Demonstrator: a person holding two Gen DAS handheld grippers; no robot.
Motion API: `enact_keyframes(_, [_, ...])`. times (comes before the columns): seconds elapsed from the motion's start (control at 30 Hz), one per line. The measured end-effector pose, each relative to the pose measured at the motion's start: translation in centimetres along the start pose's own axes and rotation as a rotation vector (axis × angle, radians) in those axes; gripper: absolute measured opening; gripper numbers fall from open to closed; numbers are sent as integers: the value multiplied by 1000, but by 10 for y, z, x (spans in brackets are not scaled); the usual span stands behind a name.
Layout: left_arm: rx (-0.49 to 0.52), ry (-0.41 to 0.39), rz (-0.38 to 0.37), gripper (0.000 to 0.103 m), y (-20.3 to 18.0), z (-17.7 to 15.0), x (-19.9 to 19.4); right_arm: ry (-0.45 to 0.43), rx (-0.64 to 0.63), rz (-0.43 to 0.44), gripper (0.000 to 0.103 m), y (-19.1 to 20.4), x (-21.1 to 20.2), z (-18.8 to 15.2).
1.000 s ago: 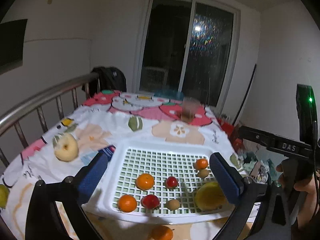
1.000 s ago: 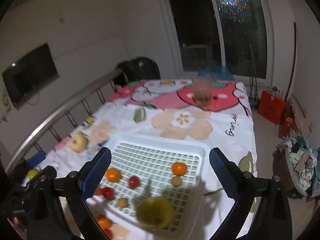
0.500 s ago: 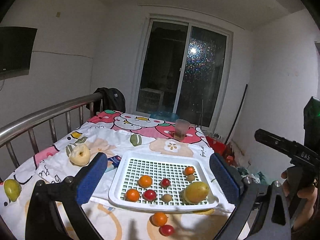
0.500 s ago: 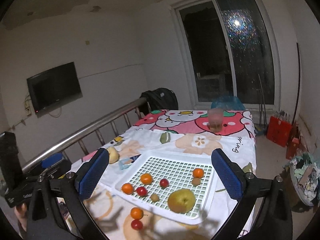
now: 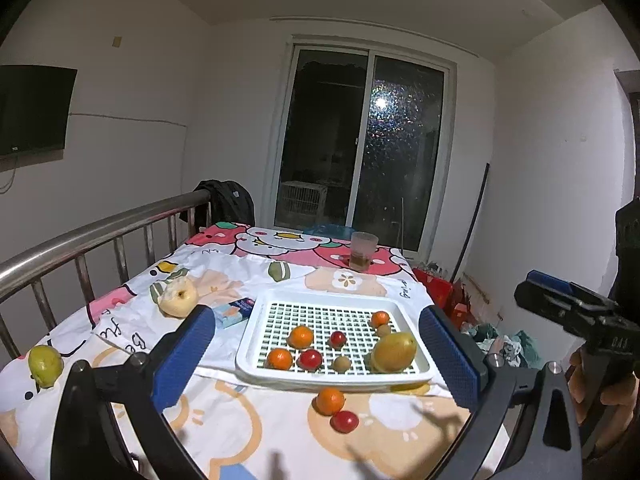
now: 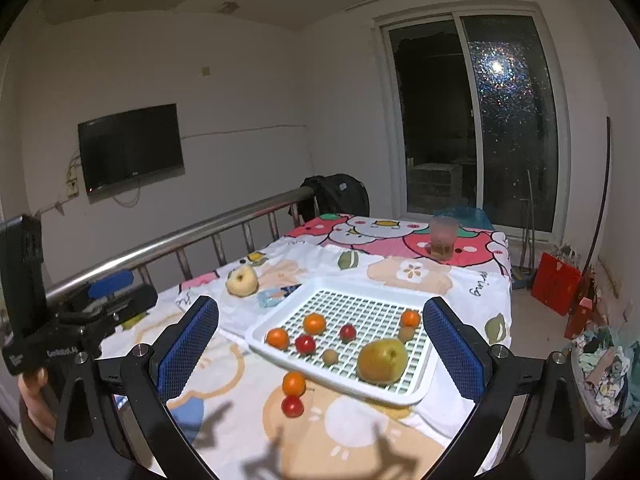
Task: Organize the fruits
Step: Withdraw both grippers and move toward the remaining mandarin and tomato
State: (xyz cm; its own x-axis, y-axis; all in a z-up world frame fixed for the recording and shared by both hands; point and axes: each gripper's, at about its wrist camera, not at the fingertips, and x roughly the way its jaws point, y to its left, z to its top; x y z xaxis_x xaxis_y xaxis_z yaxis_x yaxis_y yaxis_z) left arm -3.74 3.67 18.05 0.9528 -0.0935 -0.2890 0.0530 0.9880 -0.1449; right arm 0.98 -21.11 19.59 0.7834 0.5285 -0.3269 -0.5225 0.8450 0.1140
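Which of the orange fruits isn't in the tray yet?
The orange fruit on the cloth just in front of the white tray's near rim, beside a red fruit. The other three orange ones sit on the tray's grid.

L tool (image 5: pixel 316 354) & R tool (image 6: pixel 320 344) agape, nothing held.

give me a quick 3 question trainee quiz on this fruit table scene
1. True or false: the big yellow pear lies inside the white tray.
2. Which fruits lie on the cloth just in front of the tray? A) orange fruit and red fruit B) two pears C) none
3. Fill in: both tongs, left and right, are ____ and hold nothing.

Key: 1 true; 2 A; 3 open
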Motion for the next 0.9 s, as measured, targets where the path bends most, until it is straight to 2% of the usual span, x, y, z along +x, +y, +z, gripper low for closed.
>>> enact_keyframes(0.13, [19, 16, -1, 103, 0, -8, -4, 21, -12, 9, 103, 9, 2, -15])
enact_keyframes(0.37, [27, 91, 13, 103, 8, -33, 7, 90, -32, 20, 103, 22, 17, -44])
enact_keyframes(0.8, [-55, 263, 48, 103, 35, -72, 47, 290, -39, 47, 102, 28, 82, -100])
enact_keyframes(0.87, [-77, 298, 42, 103, 39, -75, 57, 327, -34, 58, 100, 28, 95, -107])
enact_keyframes(0.9, [-87, 318, 42, 103, 40, -76, 62, 345, -32, 63, 95, 28, 102, -111])
